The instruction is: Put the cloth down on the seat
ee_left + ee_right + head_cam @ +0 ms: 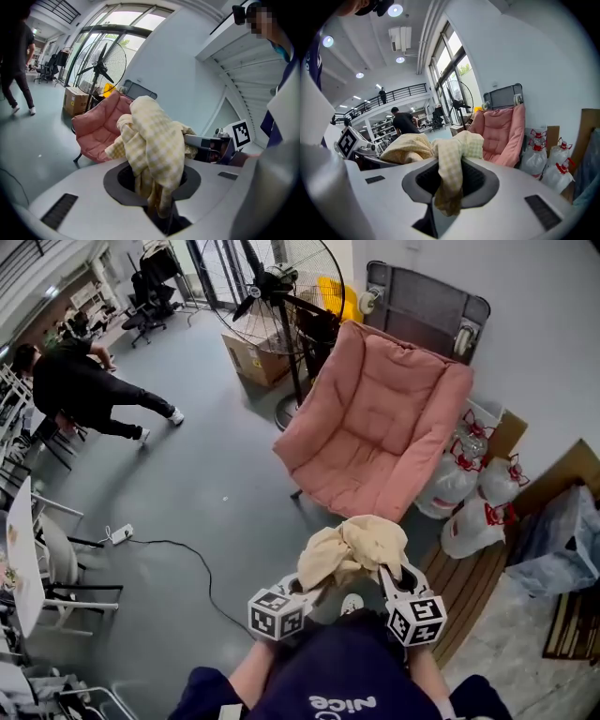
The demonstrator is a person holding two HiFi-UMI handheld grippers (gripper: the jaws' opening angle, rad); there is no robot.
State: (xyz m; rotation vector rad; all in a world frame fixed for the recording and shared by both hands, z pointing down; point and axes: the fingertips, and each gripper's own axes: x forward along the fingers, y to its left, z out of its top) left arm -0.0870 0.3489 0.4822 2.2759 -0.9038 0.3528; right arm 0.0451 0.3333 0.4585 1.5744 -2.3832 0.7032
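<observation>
A pale yellow checked cloth (352, 548) hangs bunched between my two grippers, just short of the pink padded chair's seat (361, 460). My left gripper (314, 589) is shut on one part of the cloth (157, 145), whose folds hide the jaws. Shut on the other part of the cloth (450, 164) is my right gripper (387, 576). In the left gripper view the chair (96, 126) stands behind the cloth; the right gripper view shows the same chair (501, 133) right of it.
A large standing fan (272, 287) and a cardboard box (253, 357) stand beside the chair. White bags with red ties (473, 512) lean at its right, by a wooden pallet (469, 582). A cable and socket strip (122, 534) lie on the floor. A person (80, 385) walks at far left.
</observation>
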